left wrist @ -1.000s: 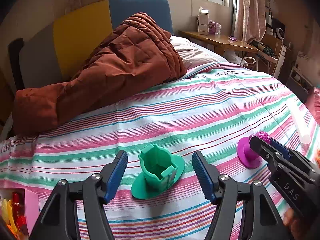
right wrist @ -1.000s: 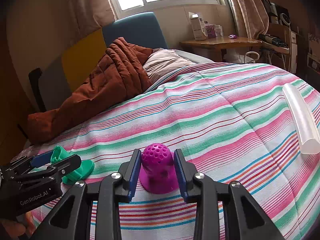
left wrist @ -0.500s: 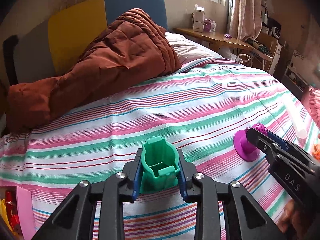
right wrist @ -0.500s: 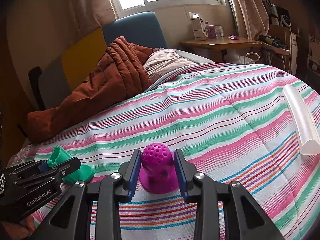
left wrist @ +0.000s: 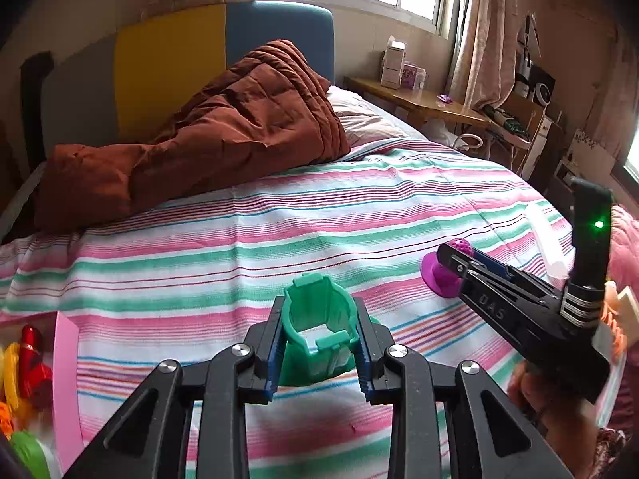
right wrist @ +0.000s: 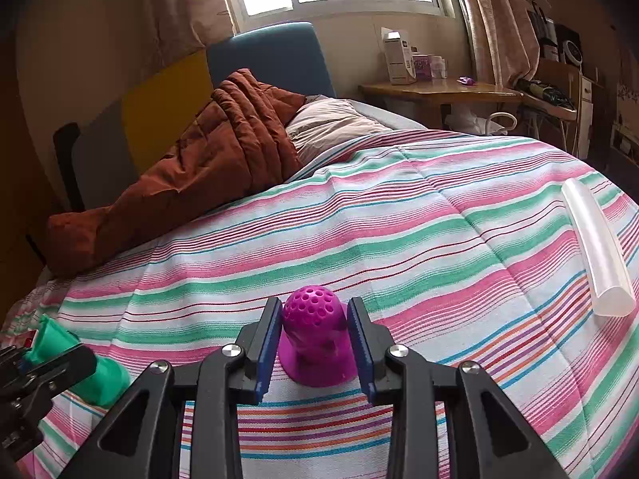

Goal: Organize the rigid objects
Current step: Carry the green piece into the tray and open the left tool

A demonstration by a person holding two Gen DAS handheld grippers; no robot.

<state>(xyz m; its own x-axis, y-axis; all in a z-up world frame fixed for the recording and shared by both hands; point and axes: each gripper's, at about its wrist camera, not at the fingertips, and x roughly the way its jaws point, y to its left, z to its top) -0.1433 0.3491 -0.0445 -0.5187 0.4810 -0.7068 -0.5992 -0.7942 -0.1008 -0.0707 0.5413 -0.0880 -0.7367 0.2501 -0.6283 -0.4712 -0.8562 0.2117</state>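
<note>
Green cup [left wrist: 319,321] is sitting clamped between the blue pads of the left gripper [left wrist: 319,343], its jaws closed flat against both sides, at six o'clock in the left wrist view. Its flared base is showing below the pads, and whether that base is touching the striped bedspread [left wrist: 319,215] I cannot tell. In the right wrist view the same cup [right wrist: 100,375] is showing at eight o'clock, with the black left gripper [right wrist: 36,367] across it.

Right gripper [right wrist: 315,343] is holding a magenta piece [right wrist: 315,339] with a dimpled dome; its pads are pressing on either flank, and the piece's wide foot is resting on the bedspread [right wrist: 399,239]. From the left wrist that piece [left wrist: 443,275] is lying at three o'clock, gripped by the right gripper [left wrist: 455,257], with a hand [left wrist: 531,395] holding its handle.

A clear tube [right wrist: 599,255] is lying on the bedspread at three o'clock of the right view, well apart from the magenta piece. A brown quilt [left wrist: 207,147] is lying heaped at eleven o'clock. A pink bin [left wrist: 66,379] with colourful toys [left wrist: 24,363] is standing at eight o'clock in the left view.
</note>
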